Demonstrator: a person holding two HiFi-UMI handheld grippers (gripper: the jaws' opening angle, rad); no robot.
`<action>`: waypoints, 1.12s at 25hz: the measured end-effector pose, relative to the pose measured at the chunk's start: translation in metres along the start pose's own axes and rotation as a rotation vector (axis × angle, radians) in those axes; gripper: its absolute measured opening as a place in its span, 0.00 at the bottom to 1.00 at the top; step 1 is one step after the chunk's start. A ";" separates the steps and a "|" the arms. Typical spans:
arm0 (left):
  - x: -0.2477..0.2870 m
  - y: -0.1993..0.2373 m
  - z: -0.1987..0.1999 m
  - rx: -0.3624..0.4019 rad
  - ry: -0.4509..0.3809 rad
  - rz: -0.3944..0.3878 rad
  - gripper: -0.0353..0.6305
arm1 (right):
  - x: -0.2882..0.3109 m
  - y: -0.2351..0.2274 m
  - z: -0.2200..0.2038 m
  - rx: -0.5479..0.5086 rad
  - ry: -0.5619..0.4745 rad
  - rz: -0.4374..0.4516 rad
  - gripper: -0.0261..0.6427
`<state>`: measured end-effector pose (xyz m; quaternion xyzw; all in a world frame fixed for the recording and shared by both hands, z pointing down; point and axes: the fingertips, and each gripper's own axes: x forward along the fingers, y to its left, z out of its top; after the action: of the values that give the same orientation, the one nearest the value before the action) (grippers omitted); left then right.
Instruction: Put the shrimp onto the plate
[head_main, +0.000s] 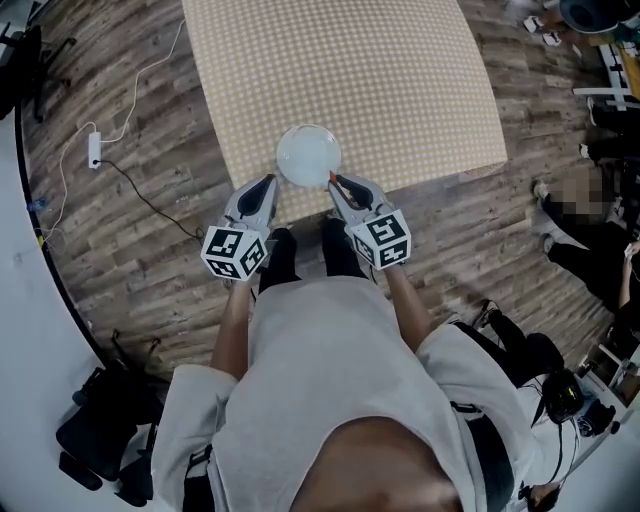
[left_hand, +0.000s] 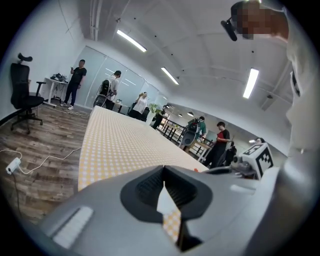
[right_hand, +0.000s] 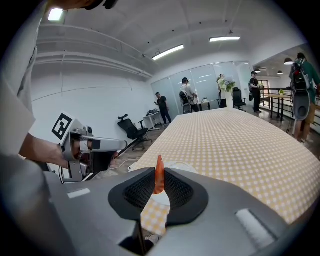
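Note:
A white plate (head_main: 308, 155) lies empty at the near edge of the table (head_main: 340, 70), which has a yellow checked cloth. My right gripper (head_main: 334, 180) hovers just right of the plate's near rim, shut on a small orange shrimp (head_main: 332, 177). In the right gripper view the shrimp (right_hand: 159, 174) stands upright, pinched between the dark pads of the right gripper (right_hand: 159, 184), with the plate (right_hand: 181, 166) just beyond. My left gripper (head_main: 269, 181) sits at the plate's near left, and in its own view the left gripper (left_hand: 163, 168) is shut at the tips with nothing in it.
A power strip (head_main: 95, 150) with cables lies on the wooden floor left of the table. Black bags (head_main: 100, 430) sit at the lower left. A seated person (head_main: 590, 230) is on the right. Several people (left_hand: 77, 82) and an office chair (left_hand: 22, 97) stand at the room's far end.

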<state>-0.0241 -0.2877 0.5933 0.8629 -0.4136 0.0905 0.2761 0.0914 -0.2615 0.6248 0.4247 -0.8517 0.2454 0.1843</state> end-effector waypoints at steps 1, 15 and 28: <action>-0.001 0.000 -0.006 -0.008 0.006 -0.002 0.07 | 0.000 0.002 -0.006 0.006 0.010 0.000 0.13; -0.015 -0.004 -0.034 -0.066 0.023 0.007 0.07 | 0.021 0.005 -0.044 -0.023 0.103 0.028 0.13; -0.036 -0.006 -0.042 -0.080 0.019 0.029 0.07 | 0.083 -0.029 -0.028 -0.083 0.146 0.013 0.13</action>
<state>-0.0398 -0.2375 0.6117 0.8442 -0.4266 0.0858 0.3130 0.0706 -0.3130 0.6979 0.3921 -0.8482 0.2415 0.2616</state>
